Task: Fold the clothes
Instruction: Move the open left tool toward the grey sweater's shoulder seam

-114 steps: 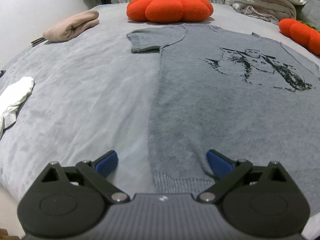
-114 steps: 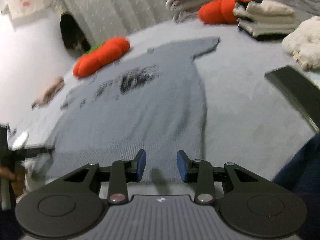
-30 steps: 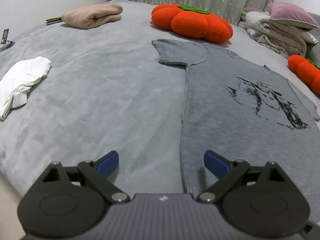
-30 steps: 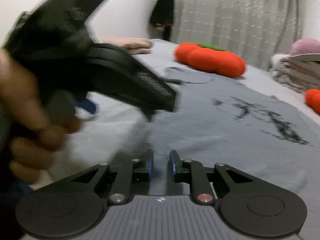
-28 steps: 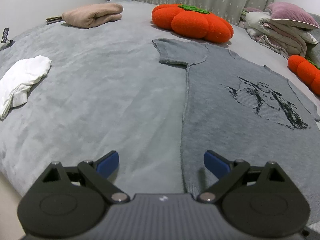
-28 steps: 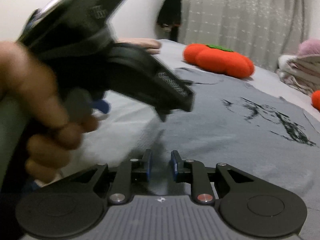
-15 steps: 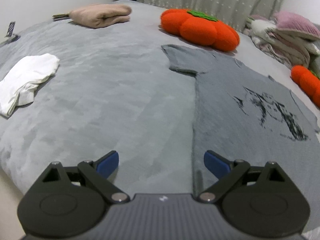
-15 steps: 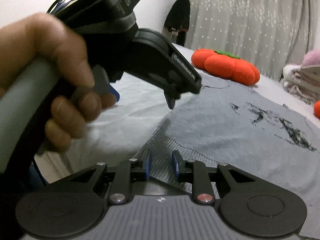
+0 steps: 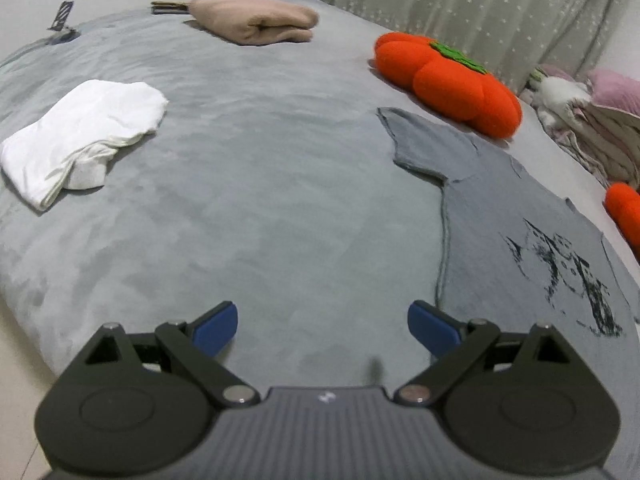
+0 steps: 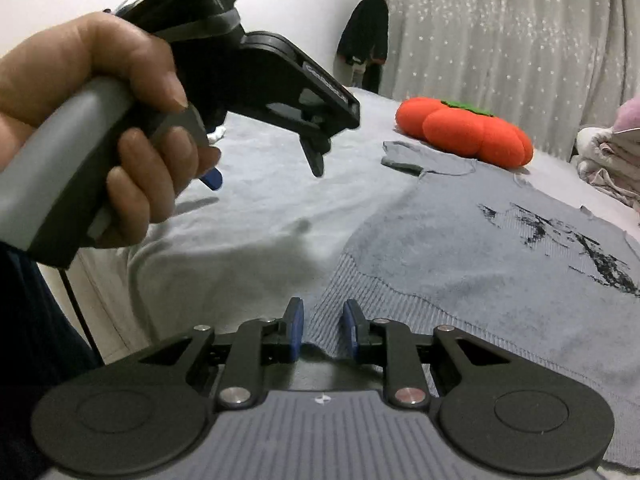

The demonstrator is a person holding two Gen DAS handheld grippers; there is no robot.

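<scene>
A grey T-shirt (image 9: pixel 520 240) with a black print lies flat on the grey bed (image 9: pixel 260 220), at the right of the left wrist view. My left gripper (image 9: pixel 324 330) is wide open and empty over bare bedspread, just left of the shirt's side seam. The right wrist view shows the same left gripper (image 10: pixel 264 171) in a person's hand (image 10: pixel 120 120), hovering above the bed. My right gripper (image 10: pixel 323 329) hangs low over the ribbed hem corner of the T-shirt (image 10: pixel 500 256). Its jaws stand a narrow gap apart, with the hem seen through the gap and not pinched.
An orange pumpkin cushion (image 9: pixel 448 80) lies beyond the shirt's sleeve. A folded pink garment (image 9: pixel 256 26) sits far back and a crumpled white garment (image 9: pixel 80 136) at the left. Piled bedding (image 9: pixel 588 128) and a second orange cushion (image 9: pixel 624 212) are at the right. The bed's edge (image 10: pixel 120 280) drops off at the left.
My left gripper has slid left off the shirt's edge onto bare bedspread. In the right wrist view it has lifted up and left, and the hem corner now shows under my right gripper.
</scene>
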